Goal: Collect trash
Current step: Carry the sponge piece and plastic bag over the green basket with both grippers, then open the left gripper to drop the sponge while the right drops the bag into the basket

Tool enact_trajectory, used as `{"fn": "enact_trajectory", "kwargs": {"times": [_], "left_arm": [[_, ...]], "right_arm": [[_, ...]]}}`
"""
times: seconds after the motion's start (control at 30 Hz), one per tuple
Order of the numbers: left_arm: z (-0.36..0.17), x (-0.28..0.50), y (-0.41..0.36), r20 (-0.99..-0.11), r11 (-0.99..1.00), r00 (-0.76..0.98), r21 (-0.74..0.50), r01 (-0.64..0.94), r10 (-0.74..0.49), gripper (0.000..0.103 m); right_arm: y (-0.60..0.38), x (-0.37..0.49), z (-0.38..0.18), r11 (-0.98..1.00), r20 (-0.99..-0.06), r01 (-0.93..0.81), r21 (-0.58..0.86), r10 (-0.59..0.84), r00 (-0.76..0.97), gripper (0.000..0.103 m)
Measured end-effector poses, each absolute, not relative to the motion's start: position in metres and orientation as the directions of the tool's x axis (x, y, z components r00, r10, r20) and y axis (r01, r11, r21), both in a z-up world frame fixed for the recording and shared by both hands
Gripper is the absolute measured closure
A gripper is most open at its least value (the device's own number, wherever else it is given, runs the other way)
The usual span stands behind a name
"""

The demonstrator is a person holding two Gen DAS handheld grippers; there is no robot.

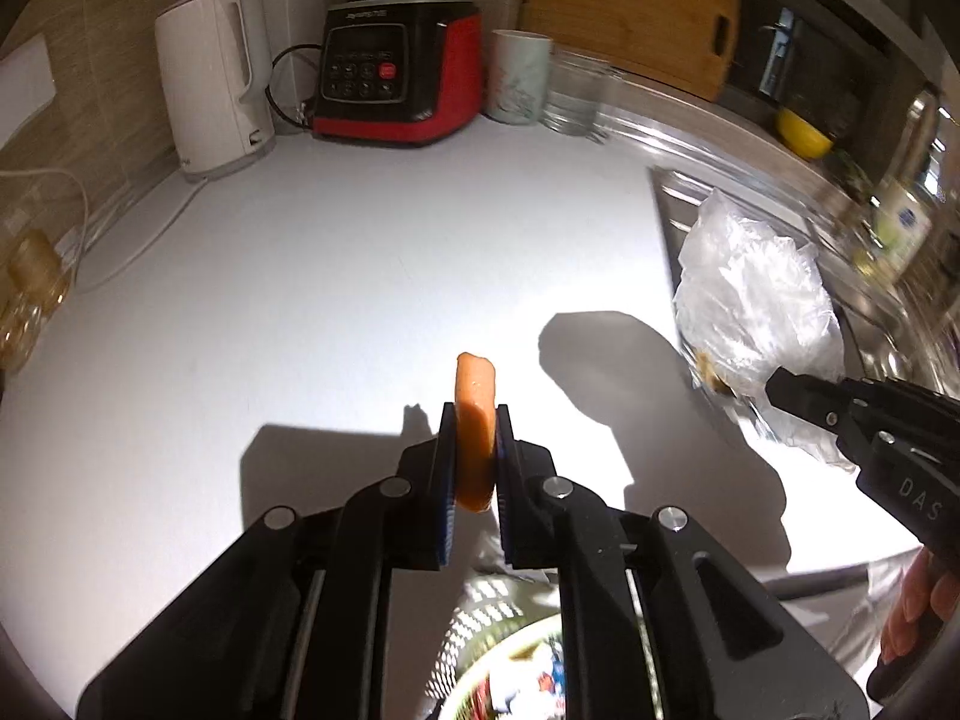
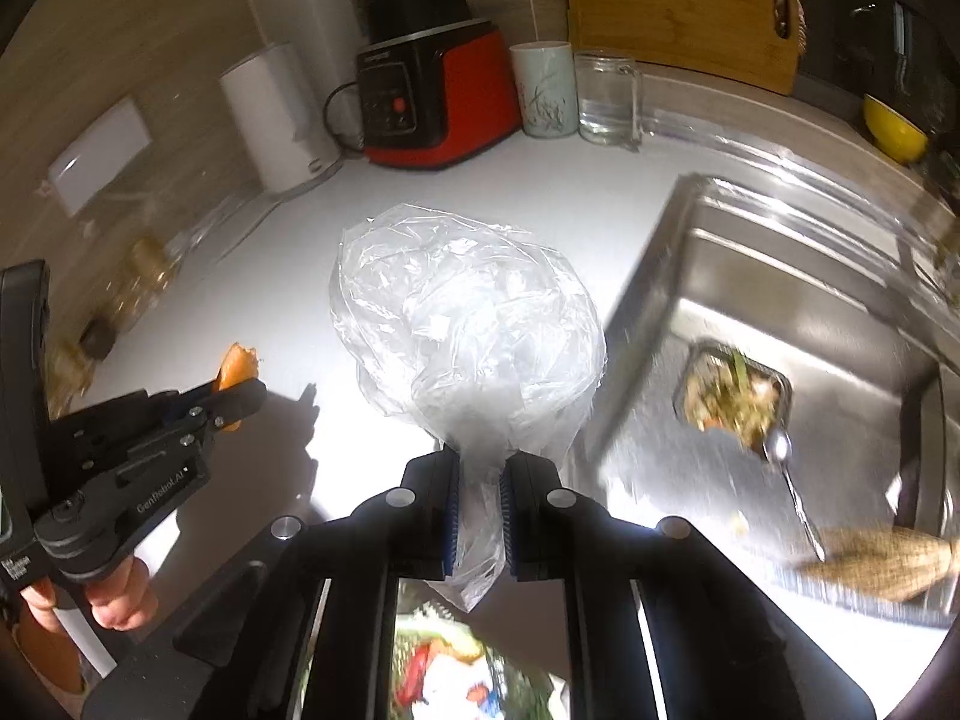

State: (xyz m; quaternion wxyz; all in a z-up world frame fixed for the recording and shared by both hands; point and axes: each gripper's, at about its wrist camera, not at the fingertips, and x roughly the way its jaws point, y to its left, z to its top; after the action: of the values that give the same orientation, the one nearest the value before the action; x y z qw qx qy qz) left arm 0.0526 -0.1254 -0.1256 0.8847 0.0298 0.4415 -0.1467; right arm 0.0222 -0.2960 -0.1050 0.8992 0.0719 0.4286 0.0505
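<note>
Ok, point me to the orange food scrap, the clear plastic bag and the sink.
orange food scrap [image 1: 475, 414], left wrist view, its flat middle just above the pads.
clear plastic bag [image 2: 462, 312], right wrist view, the puffed-out middle.
sink [image 2: 798, 294], right wrist view, bare steel of the basin's back wall.

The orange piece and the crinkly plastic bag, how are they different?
The orange piece is small, solid and stiff; the plastic bag is big, see-through and crumpled. The orange piece sits pinched in the left claw; the plastic bag is bunched at its neck in the right claw. Both are held up above the white counter.
</note>
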Motion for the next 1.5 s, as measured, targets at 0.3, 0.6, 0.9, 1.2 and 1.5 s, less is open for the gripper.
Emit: {"fn": "enact_trajectory", "kwargs": {"times": [0.3, 0.6, 0.9, 1.2, 1.5], "left_arm": [[-0.146, -0.072, -0.134, -0.833, 0.92, 0.472, -0.104, 0.379, -0.288, 0.092], [-0.189, -0.149, -0.138, -0.89, 0.896, 0.357, -0.113, 0.43, -0.284, 0.092], [-0.226, -0.144, -0.143, -0.917, 0.894, 0.282, -0.144, 0.423, -0.281, 0.091], [-0.267, -0.14, -0.154, -0.955, 0.891, 0.168, -0.151, 0.428, -0.242, 0.057], [-0.245, -0.139, -0.152, -0.944, 0.892, 0.227, -0.121, 0.436, -0.239, 0.041]], "right_arm": [[-0.29, -0.103, -0.123, 0.989, -0.803, -0.077, 0.129, 0.15, 0.577, 0.091], [-0.284, -0.184, -0.171, 0.977, -0.853, -0.052, 0.207, 0.206, 0.479, 0.091], [-0.282, -0.205, -0.183, 0.977, -0.872, -0.044, 0.208, 0.206, 0.443, 0.091], [-0.289, -0.202, -0.189, 0.98, -0.887, -0.034, 0.198, 0.194, 0.419, 0.09], [-0.292, -0.198, -0.19, 0.977, -0.886, -0.039, 0.208, 0.205, 0.416, 0.089]]}}
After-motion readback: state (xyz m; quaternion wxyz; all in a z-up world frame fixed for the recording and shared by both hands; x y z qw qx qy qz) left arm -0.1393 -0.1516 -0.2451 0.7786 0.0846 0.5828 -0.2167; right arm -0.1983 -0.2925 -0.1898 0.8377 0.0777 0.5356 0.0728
